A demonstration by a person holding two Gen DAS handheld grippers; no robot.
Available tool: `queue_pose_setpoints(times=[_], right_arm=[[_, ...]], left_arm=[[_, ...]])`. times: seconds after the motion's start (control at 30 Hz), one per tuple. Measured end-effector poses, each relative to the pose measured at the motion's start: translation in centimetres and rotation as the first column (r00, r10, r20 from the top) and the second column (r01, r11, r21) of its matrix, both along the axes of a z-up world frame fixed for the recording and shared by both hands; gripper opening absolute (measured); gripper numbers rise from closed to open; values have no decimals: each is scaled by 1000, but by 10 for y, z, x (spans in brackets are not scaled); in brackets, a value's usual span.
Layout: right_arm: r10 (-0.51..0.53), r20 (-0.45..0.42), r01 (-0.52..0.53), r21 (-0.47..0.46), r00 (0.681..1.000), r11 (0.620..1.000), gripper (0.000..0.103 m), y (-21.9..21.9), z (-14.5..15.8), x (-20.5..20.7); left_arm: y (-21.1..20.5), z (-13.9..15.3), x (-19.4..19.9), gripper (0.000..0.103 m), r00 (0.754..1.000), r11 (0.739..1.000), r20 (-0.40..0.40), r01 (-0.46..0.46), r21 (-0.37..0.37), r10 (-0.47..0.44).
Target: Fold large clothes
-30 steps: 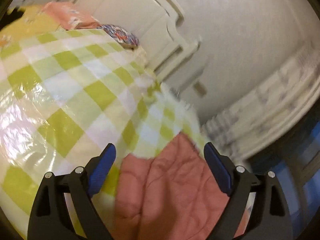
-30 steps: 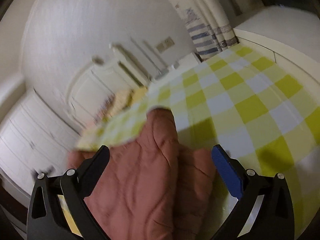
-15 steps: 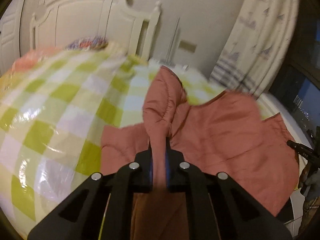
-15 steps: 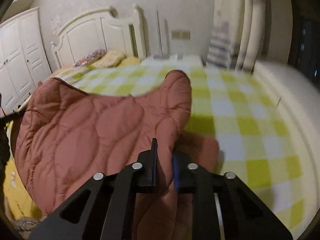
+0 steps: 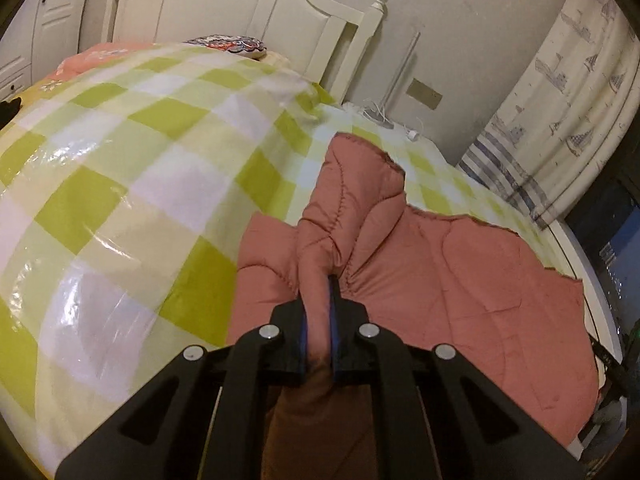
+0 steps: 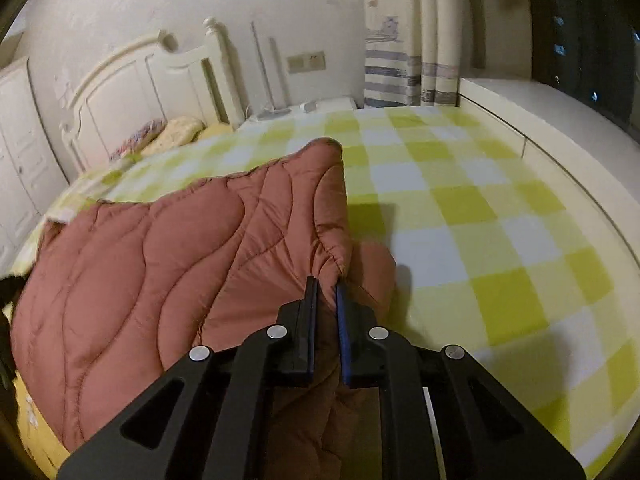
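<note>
Left claw [image 5: 318, 312]: pinched tight on a raised fold of the jacket, with fabric squeezed between its two blue pads; only a thin strip of cloth shows in the gap.
Right claw [image 6: 326, 300]: also clamped on the jacket, gripping a gathered edge where the stitching puckers; its pads stand slightly apart with cloth between them.
Jacket [image 5: 460, 280]: a large quilted garment in dusty pink-brown, with wavy stitched lines. In the left view it rises as a ridge straight up from the claw and spreads flat to the right of it, across the bed. In the right view [image 6: 160, 248] the bulk hangs and spreads to the left of the claw, and a small part lies just right of the tips.
Jacket position: near the foot of the bed, directly in front of and under both claws, lifted at the two gripped points.
Bed [image 5: 120, 184]: covered by a green, yellow and white checked sheet, shiny in places as if under clear plastic.
Headboard [image 5: 240, 12]: cream, panelled, at the far end of the bed.
Pillow [image 5: 228, 45]: patterned, lying against the headboard.
Curtain [image 5: 560, 100]: pale with striped hem, at the right in the left view.
Wardrobe [image 6: 16, 140]: white doors at the left edge of the right view.
</note>
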State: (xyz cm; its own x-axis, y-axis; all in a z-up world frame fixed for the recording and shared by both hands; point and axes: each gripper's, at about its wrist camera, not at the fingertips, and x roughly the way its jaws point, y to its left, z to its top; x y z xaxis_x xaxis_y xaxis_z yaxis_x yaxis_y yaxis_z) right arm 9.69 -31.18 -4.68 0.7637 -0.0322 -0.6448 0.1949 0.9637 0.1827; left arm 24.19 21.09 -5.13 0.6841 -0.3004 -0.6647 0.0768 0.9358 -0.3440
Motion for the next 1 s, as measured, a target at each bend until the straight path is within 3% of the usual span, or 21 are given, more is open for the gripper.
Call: queue_pose_setpoints(times=[0.13,0.2,0.23,0.33,0.4,0.43,0.47,0.5,0.57,0.63,0.7,0.73,0.8,0.83,0.93,1.0], right_arm=[[-30,116,32,-16,993,999,13,-2,37,-18],[-43,128,46,-17,991,999,13,-6,46,-18],[-49,111,52,-22,993,998,13,-7,45,-13],[-49,-15,49,-6,999,999,13,-12,17,4],[-55,-70,57,19,996,998,13,-13,5,5],[-55,-72,57,38,996,998,14,-14,5,4],[-54,-81,59,58,995,997,14,-14,7,1],[-50,-103,57,67,993,996,14,-14,12,0],[-28,-105,36,67,994,997,14,-8,26,-6],[-13,-62,16,47,998,999,14,2,44,-14],[34,-22,-33,52,999,998,16,19,65,-18],[83,1,-83,65,997,994,25,33,74,-18],[172,27,-174,76,985,982,80,59,84,-14],[217,36,-218,64,976,974,95,76,87,-10],[271,-20,-272,-52,962,961,98,123,91,6],[295,-35,-297,-87,955,951,98,144,92,16]], left_arm=[[5,29,-14,8,996,1000,87,-6,-19,8],[2,36,-18,8,993,1000,117,-14,-13,15],[-1,35,-15,9,994,1000,112,-20,3,20],[-12,4,2,20,998,996,-6,-58,71,59],[-11,1,3,25,998,997,-7,-64,51,65],[-9,7,-1,44,997,996,7,-76,51,76],[-8,12,-3,79,996,994,22,-90,58,89],[-5,20,-10,90,992,991,60,-116,69,112],[-5,47,-30,95,969,980,196,-173,93,153],[-15,74,-50,101,944,979,304,-166,114,125],[-33,92,-64,101,928,981,364,-141,134,83],[-42,96,-68,101,925,981,375,-125,147,61],[-74,100,-68,101,934,973,356,-62,220,-21],[-86,98,-66,101,941,966,334,-36,255,-53],[-137,81,-49,101,957,915,227,78,396,-180],[-154,64,-38,101,963,901,185,104,421,-198]])
